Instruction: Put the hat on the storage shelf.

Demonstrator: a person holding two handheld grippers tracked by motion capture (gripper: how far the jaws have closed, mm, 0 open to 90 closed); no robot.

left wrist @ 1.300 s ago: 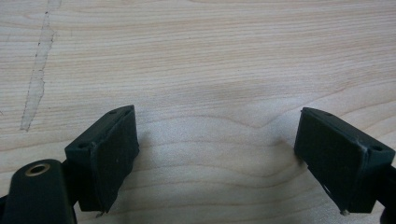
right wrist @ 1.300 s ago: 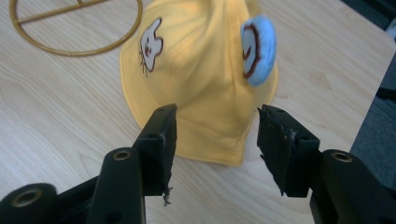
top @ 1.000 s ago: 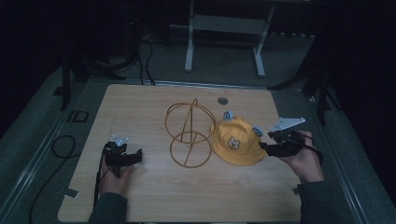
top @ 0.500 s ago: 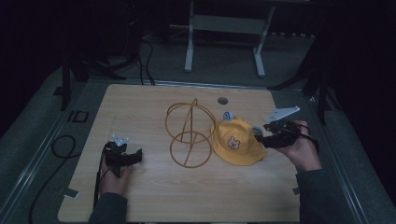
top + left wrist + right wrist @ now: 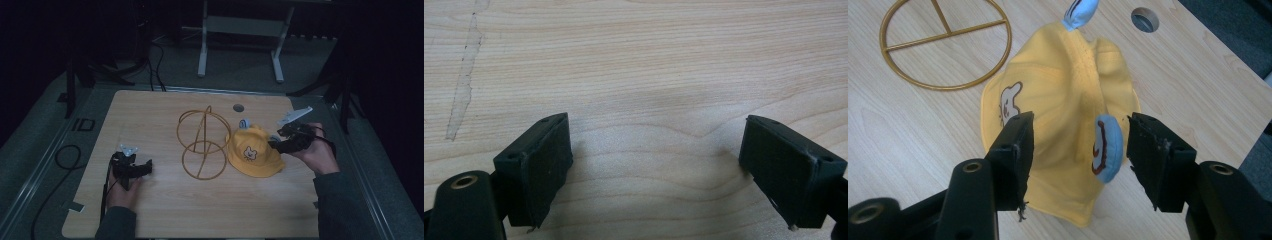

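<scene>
We log a soft yellow cloth hat (image 5: 253, 156) with two light-blue ears and a small animal-face print, lying crown-up on the wooden table at roughly 3 o'clock of centre. Its brim spreads flat. At its 9 o'clock stands a gold wire stand (image 5: 202, 142) of rings, upright, its base ring just beside the brim.

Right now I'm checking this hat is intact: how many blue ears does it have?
2. One blue ear lies on the yellow hat between the open jaws of the right gripper; the other ear sticks out at the hat's far edge.
</scene>
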